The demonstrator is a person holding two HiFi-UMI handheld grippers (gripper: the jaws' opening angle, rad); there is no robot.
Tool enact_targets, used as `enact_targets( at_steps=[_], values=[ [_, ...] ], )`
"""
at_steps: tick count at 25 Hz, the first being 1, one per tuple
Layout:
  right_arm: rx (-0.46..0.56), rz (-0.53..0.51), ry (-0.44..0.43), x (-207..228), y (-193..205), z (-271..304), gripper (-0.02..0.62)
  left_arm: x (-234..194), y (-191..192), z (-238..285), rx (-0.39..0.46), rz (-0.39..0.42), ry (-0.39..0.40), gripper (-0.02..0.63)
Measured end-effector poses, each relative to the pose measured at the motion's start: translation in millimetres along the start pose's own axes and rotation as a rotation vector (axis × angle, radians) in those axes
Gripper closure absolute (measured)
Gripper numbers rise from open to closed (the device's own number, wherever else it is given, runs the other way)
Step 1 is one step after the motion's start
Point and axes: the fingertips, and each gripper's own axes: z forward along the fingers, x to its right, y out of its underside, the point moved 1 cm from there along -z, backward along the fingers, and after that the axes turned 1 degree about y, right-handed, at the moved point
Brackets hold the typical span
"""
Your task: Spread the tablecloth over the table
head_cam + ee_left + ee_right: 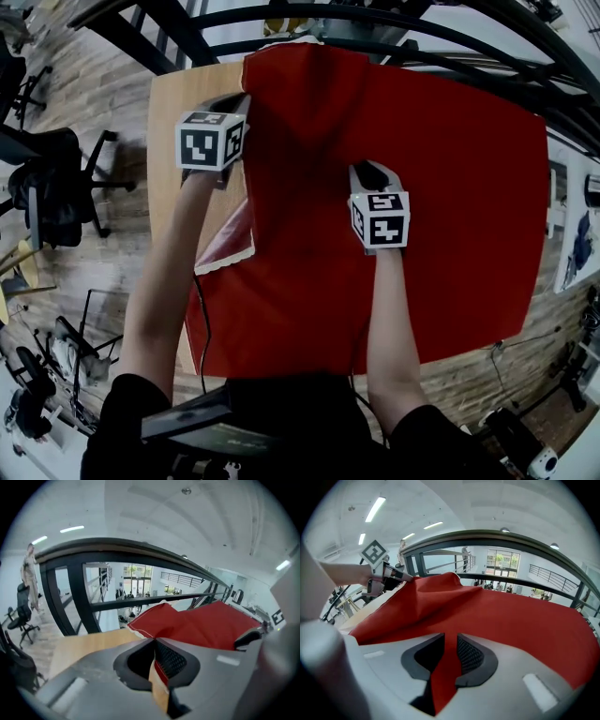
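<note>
A red tablecloth (450, 206) covers most of the wooden table (183, 98), whose left strip stays bare. Its left edge is folded back, showing a pale underside (230, 246). My left gripper (242, 101) is at the cloth's far-left corner region; in the left gripper view the jaws (155, 663) are shut on the cloth's edge, red and beige showing between the pads. My right gripper (367, 174) sits near the cloth's middle; in the right gripper view it (446, 660) pinches a raised red fold. The cloth (497, 616) rises in a ridge between the two grippers.
A black metal railing (375, 23) curves just beyond the table's far edge. Office chairs (56, 183) stand on the wood floor to the left. A dark device (187, 422) hangs at the person's chest. The table's near edge meets the person's body.
</note>
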Motion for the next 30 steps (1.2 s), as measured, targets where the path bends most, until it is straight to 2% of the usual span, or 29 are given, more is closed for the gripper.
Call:
enact_targets(
  at_steps=[3, 6, 9, 11, 18, 20, 21, 23, 24, 26, 29, 30],
  values=[
    [0.021, -0.062, -0.117, -56.5, -22.8, 13.9, 0.509, -63.8, -17.5, -13.8, 0.019, 0.11, -0.115, 0.592],
    [0.013, -0.143, -0.207, -116.9, -35.9, 23.5, 0.521, -112.7, -20.2, -21.3, -0.002, 0.163, -0.179, 0.592],
    [-0.013, -0.179, -0.216, -147.0, -35.2, 30.7, 0.525, -140.4, -18.6, -22.7, -0.029, 0.207, -0.203, 0.594],
    [-0.027, -0.194, -0.219, -157.6, -34.7, 40.4, 0.553, -155.1, -25.3, -22.8, -0.029, 0.25, -0.225, 0.594],
    [-0.032, -0.205, -0.231, -168.6, -43.0, 63.6, 0.557, -203.0, -41.8, 2.1, -0.072, 0.352, -0.279, 0.585],
    [-0.026, -0.199, -0.228, -164.9, -47.4, 66.7, 0.557, -206.6, -51.5, 7.5, -0.065, 0.343, -0.3, 0.544],
    [-0.024, -0.194, -0.228, -163.2, -49.0, 67.2, 0.557, -207.6, -54.6, 6.5, -0.058, 0.334, -0.312, 0.501],
    [-0.023, -0.188, -0.23, -165.5, -49.5, 66.9, 0.557, -207.8, -51.5, -6.9, -0.038, 0.309, -0.323, 0.427],
    [-0.023, -0.19, -0.228, -168.3, -49.3, 66.8, 0.557, -205.3, -46.3, -18.1, -0.021, 0.285, -0.316, 0.41],
    [-0.018, -0.201, -0.227, -174.4, -49.4, 67.5, 0.558, -189.6, -30.5, -44.4, 0.043, 0.206, -0.266, 0.411],
    [0.02, -0.155, -0.252, -175.6, -52.5, 61.1, 0.52, -132.3, 4.9, -79.6, 0.146, 0.094, -0.132, 0.488],
    [0.039, -0.13, -0.247, -171.6, -54.3, 55.4, 0.52, -106.1, 16.9, -88.2, 0.158, 0.071, -0.09, 0.536]
  ],
)
